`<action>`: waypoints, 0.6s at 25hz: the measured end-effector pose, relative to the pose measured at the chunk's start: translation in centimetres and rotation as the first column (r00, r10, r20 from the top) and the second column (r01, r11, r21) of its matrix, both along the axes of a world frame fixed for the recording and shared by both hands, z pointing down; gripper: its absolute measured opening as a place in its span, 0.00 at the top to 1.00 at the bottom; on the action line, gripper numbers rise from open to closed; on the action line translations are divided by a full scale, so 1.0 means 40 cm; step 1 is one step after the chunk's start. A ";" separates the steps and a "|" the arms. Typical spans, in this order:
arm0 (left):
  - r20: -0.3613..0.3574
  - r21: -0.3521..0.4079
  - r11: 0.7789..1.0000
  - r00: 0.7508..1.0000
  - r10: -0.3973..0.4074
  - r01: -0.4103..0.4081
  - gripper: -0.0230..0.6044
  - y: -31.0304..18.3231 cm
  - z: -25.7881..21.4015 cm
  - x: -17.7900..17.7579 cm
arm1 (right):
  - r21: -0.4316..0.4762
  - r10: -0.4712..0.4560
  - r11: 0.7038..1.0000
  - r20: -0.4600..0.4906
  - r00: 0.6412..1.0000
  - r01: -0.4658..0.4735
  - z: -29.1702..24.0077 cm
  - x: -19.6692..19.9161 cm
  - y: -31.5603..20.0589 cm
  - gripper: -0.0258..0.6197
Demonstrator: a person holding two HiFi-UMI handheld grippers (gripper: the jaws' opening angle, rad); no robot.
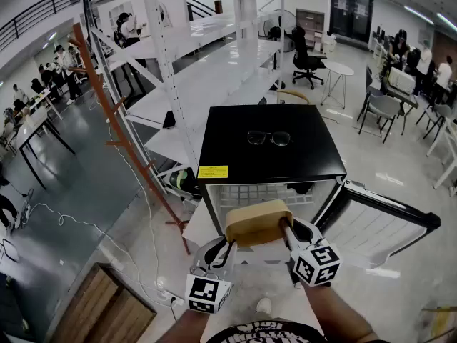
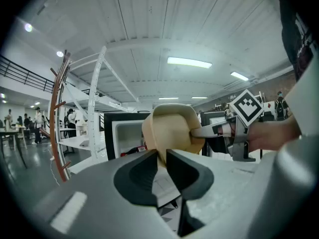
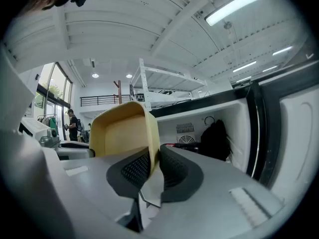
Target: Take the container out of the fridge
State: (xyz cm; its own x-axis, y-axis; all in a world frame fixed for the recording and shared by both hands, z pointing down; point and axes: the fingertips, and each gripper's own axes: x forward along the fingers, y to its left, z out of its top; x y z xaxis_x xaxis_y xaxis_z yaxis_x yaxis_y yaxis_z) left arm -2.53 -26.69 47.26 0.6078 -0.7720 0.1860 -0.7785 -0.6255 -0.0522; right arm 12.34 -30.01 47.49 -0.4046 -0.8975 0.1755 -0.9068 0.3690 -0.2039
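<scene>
One black fridge (image 1: 300, 159) is standing with its door hanging open. One tan container (image 1: 258, 222) is hanging outside its front edge. The left gripper (image 1: 227, 243) and right gripper (image 1: 285, 227) are each pinching one container wall between nearly closed jaws. One pair of glasses (image 1: 269, 138) is lying mid-top on the fridge.

left tongs (image 2: 162, 159) and right tongs (image 3: 154, 161) side by side, each tight on the container (image 1: 257, 222) rim

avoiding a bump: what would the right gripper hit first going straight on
Holding the container, the right gripper would likely meet the back wall of the fridge; depth unclear.
</scene>
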 end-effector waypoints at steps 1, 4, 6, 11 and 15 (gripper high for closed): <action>-0.001 0.009 1.000 1.000 0.000 0.000 0.86 0.000 -0.007 -0.001 | 0.005 0.000 1.000 -0.004 1.000 0.000 -0.006 0.000 0.005 0.86; -0.004 0.031 1.000 1.000 0.004 -0.004 0.87 -0.001 -0.029 0.002 | 0.024 0.005 1.000 -0.012 1.000 -0.005 -0.027 0.004 0.017 0.86; -0.010 0.040 0.999 1.000 0.008 -0.008 0.87 -0.001 -0.044 0.006 | 0.038 0.009 0.999 -0.015 1.000 -0.009 -0.043 0.008 0.025 0.86; -0.021 0.065 0.998 1.000 0.013 -0.012 0.88 0.001 -0.073 0.006 | 0.069 0.019 0.997 -0.032 0.999 -0.017 -0.075 0.010 0.042 0.85; -0.038 0.080 0.997 0.999 0.011 -0.008 0.89 0.004 -0.094 0.001 | 0.095 0.022 0.995 -0.050 0.999 -0.018 -0.097 0.006 0.056 0.85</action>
